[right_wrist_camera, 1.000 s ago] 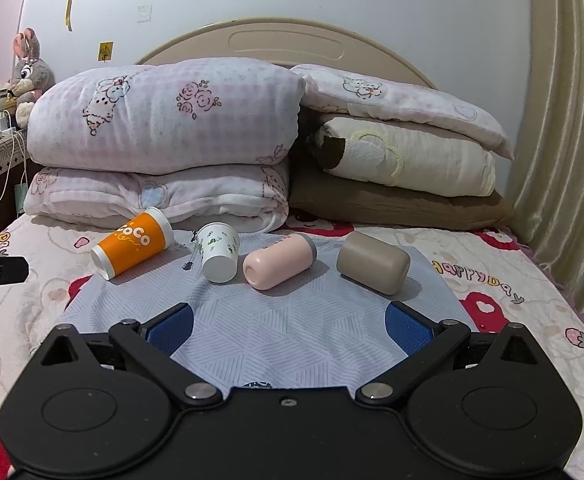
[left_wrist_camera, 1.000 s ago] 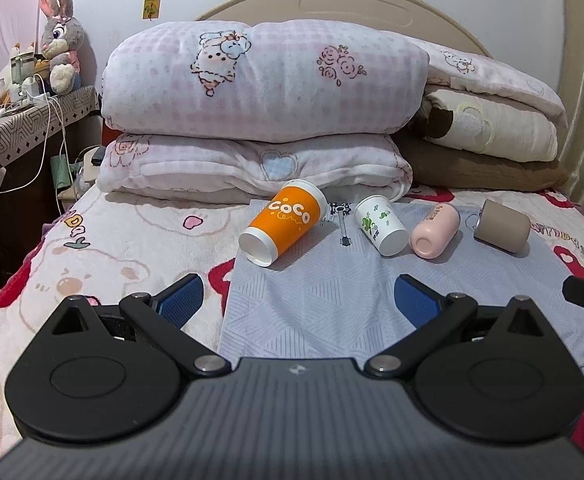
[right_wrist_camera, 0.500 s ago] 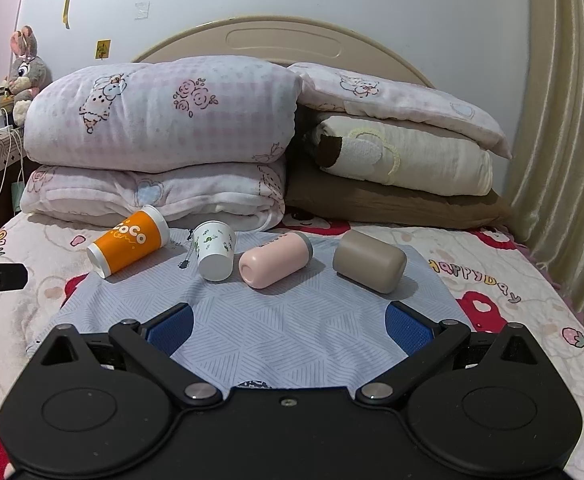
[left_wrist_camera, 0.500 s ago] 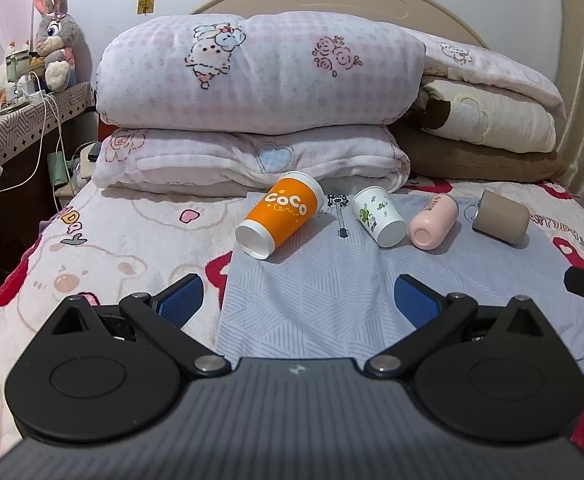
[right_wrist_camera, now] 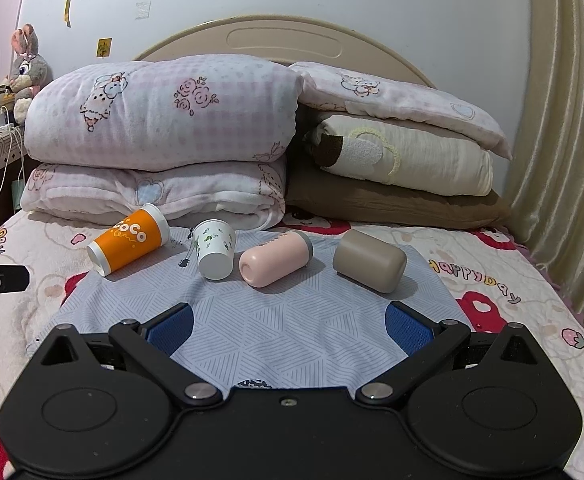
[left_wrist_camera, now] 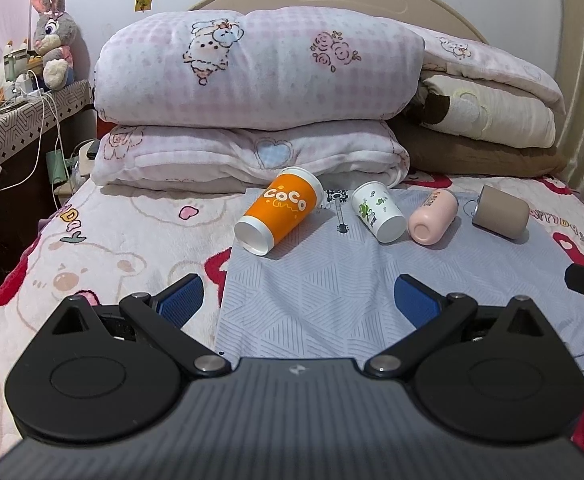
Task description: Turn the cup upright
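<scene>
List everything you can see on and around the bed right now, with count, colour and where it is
Orange cup: 1, orange with white lettering, on its side at the mat's left edge.
White cup: 1, white with green print, on its side right of the orange one.
Pink cup: 1, pale pink, on its side, further right.
Tan cup: 1, tan, on its side, far right.
Mat: 1, grey-blue, under the cups.
Folded quilts: stack, pink-white, cream and brown, by the headboard.
Plush rabbit: 1, grey, on the side table at left.
Left gripper: open, empty, short of the cups.
Right gripper: open, empty, short of the cups.
</scene>
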Tool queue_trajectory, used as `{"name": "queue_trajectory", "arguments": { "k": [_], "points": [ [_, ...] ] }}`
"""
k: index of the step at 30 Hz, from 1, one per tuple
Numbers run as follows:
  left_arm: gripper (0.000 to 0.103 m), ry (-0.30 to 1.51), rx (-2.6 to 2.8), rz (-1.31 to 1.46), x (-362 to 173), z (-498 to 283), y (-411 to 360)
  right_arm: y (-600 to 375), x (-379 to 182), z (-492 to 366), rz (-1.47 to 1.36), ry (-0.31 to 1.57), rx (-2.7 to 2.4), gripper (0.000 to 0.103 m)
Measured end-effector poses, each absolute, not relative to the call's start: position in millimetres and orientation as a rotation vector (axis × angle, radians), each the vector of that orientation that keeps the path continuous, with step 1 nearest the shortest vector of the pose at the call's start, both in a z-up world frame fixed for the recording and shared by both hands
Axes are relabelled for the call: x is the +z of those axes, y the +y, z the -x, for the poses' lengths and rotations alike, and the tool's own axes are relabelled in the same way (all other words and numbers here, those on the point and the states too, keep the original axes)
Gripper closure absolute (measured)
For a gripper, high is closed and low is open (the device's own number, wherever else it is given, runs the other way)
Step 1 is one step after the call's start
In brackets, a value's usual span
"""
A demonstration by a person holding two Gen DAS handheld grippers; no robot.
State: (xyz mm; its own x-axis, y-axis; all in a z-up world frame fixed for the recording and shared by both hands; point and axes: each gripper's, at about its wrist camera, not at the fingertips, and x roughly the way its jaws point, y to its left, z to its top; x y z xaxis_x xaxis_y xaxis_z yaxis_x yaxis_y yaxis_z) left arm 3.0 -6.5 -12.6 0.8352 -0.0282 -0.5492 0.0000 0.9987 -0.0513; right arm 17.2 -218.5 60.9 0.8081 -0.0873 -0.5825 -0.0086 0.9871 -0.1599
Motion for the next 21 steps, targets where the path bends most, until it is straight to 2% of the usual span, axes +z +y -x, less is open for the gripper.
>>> {"name": "queue_trajectory", "arguments": {
  "k": [9,21],
  "points": [
    [0.0,0.681,-0.023,0.025,3,-10,-10,-220,62,-16,0.159,0.63,-0.026,0.0],
    [0.0,0.774,-0.073,0.009,44,-69,-9,-216,84,-57,0.088,0.661,0.154,0.0]
  ]
}}
